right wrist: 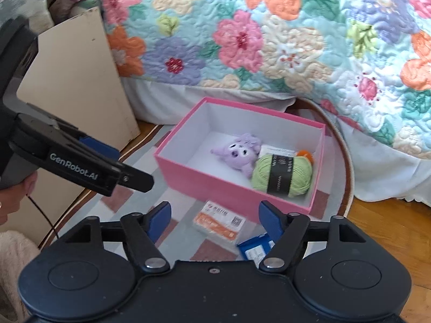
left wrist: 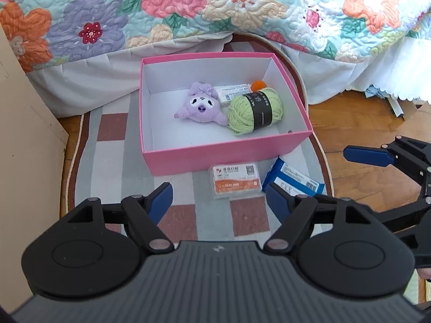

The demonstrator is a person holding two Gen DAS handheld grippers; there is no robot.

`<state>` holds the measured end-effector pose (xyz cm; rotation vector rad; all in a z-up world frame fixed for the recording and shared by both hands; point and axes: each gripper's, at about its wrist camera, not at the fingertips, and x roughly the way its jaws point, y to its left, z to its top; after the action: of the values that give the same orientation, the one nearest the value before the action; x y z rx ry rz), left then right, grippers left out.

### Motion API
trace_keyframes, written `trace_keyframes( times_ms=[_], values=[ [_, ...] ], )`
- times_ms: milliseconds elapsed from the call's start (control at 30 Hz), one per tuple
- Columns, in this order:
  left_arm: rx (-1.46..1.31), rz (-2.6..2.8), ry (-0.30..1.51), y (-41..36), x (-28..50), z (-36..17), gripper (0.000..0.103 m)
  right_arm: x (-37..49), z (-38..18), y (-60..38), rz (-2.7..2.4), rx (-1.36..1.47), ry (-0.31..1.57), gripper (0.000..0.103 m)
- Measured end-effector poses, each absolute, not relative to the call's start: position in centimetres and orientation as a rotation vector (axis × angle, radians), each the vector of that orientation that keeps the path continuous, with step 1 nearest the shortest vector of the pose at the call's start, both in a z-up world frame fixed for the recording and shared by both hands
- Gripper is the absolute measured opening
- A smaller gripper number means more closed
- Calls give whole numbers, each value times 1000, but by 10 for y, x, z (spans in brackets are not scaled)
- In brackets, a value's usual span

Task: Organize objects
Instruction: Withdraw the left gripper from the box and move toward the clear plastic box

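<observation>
Presently both grippers hang over a checked rug (left wrist: 113,161), angled down toward a pink box (left wrist: 223,156) that sits on it against the foot of a bed with a floral quilt (left wrist: 188,8).

Box contents: purple plush toy (left wrist: 200,105) near the middle; green ball of yarn (left wrist: 256,111) with a dark band, touching the plush on its right; a white packet (left wrist: 233,94) behind them, partly hidden; a small orange thing (left wrist: 257,84) at the back, too covered to name.

Outside the box, on the rug just in front of its near wall: an orange-and-white packet (left wrist: 236,181) lying flat, and a blue packet (left wrist: 293,177) beside it to the right, tilted.

Left gripper (left wrist: 219,202): jaws released, spread wide, nothing between them; the orange-and-white packet shows on the rug below the gap. No contact.

Right gripper (right wrist: 214,218): jaws likewise released and empty, above the same two packets; the blue packet is partly hidden behind the right finger.

Cream board (right wrist: 75,80) stands at the left of the rug. Wooden floor (left wrist: 363,123) to the right.
</observation>
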<state>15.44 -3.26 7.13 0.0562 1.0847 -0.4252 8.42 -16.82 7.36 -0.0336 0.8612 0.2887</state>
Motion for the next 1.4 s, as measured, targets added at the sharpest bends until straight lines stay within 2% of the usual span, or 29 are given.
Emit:
trace_keyframes(
  times_ms=[300, 667, 1133, 1400],
  values=[
    [51, -436, 1094, -29, 140, 66, 77, 76, 59, -172, 344, 85, 901, 89],
    [61, -447, 1145, -30, 134, 46, 97, 75, 44, -166, 361, 65, 935, 91],
    [-108, -413, 1171, -16, 155, -8, 98, 84, 7, -163, 440, 109, 919, 91],
    [-123, -397, 1125, -13, 167, -40, 98, 91, -20, -151, 348, -5, 878, 91]
  ],
)
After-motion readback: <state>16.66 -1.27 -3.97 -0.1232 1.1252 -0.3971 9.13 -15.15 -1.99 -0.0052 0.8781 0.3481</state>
